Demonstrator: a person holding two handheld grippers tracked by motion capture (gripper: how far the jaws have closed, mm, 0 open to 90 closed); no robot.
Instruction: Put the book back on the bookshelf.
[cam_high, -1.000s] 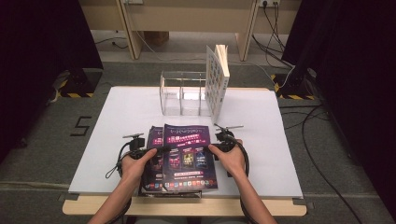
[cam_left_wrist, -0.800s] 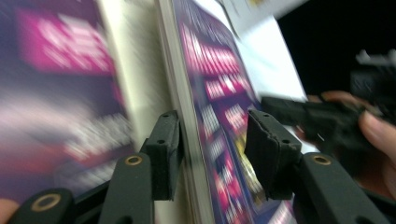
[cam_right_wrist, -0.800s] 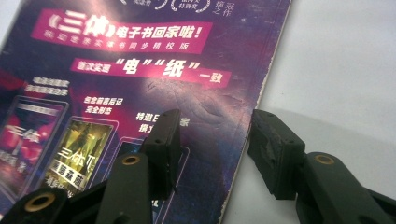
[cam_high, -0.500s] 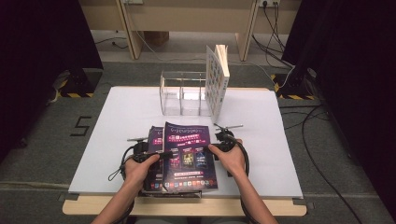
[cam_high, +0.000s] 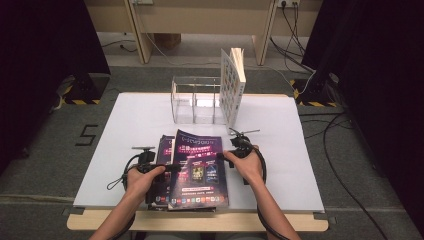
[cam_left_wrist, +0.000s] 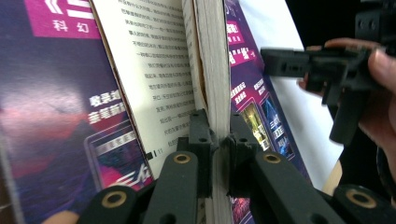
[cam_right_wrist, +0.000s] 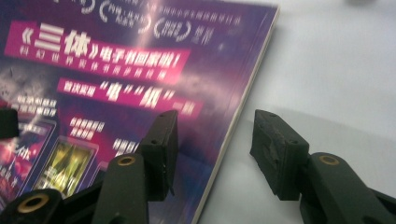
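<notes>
The left gripper (cam_left_wrist: 219, 140) is clamped on the edge of the magazine's (cam_high: 197, 167) page block, its jaws pinching the pages with the cover peeled away to its left and printed text showing there. The right gripper (cam_right_wrist: 212, 149) sits wide open, its jaws straddling the magazine's right edge, one over the purple cover, the other above the white counter (cam_high: 285, 150). Beyond both grippers stands a clear rack (cam_high: 195, 100).

A purple-covered magazine (cam_high: 197, 170) lies at the table's 6 o'clock edge, its left pages lifted open.
</notes>
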